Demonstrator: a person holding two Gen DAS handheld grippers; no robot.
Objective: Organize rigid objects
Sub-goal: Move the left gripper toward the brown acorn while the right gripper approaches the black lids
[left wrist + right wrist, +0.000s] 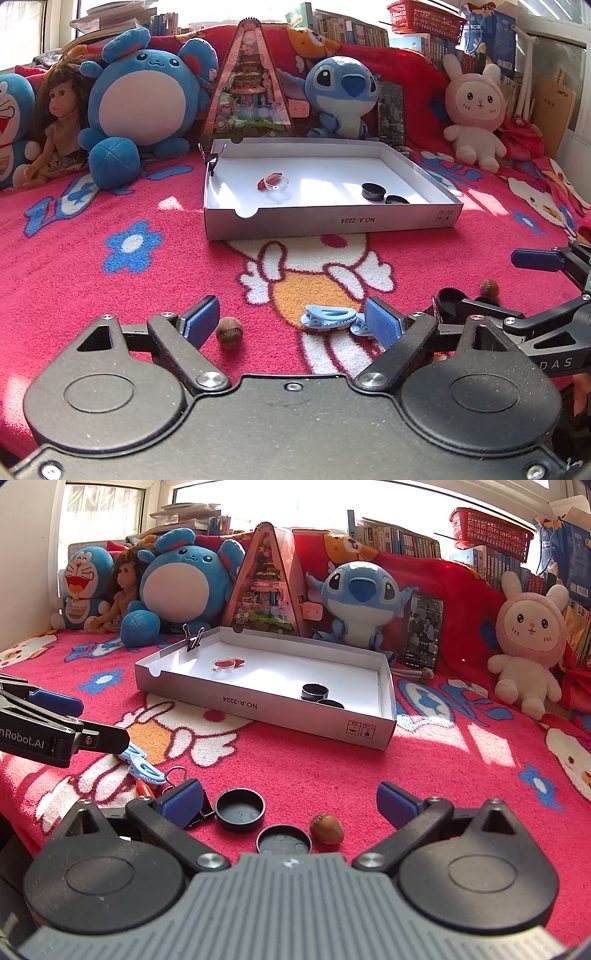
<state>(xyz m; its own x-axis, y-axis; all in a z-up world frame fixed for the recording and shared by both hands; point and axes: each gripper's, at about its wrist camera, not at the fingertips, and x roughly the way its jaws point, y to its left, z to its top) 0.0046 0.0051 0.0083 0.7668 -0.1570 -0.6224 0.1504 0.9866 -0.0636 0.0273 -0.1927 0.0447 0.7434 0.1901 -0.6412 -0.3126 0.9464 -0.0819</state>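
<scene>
1. Red blanket (92,295) with cartoon print covers the whole work surface. A wide bare stretch lies between the grippers and the box, and another to the right of the box in the right wrist view. The back edge is walled in by a row of plush toys (144,96).

2. White cardboard box (332,221), shallow and open-topped, sits mid-blanket. Its long axis runs left to right in the left wrist view; in the right wrist view it is skewed, near corner pointing toward the camera. Low walls all round; a binder clip (212,157) stands on the far left corner. Inside: a small clear dish with something red (275,181) toward the left, and two dark round caps (373,191) near the front right wall.

3. Left gripper (291,325): jaws spread wide, nothing held. Both blue pads are clear of the objects lying between them.

4. Right gripper (290,805): jaws likewise wide apart and empty.

5. Light blue hair clip (327,317) lies flat on the blanket just inside the left gripper's right-hand pad, long axis roughly left to right. A second clip piece seems to lie partly behind that pad; cannot confirm.

6. Two black round lids (240,809) lie open side up between the right gripper's fingers, the nearer one at the gripper body.

7. Brown nut-like ball (229,333) lies near the left gripper's left-hand pad, not touching. A similar one (327,829) lies beside the nearer lid.
</scene>
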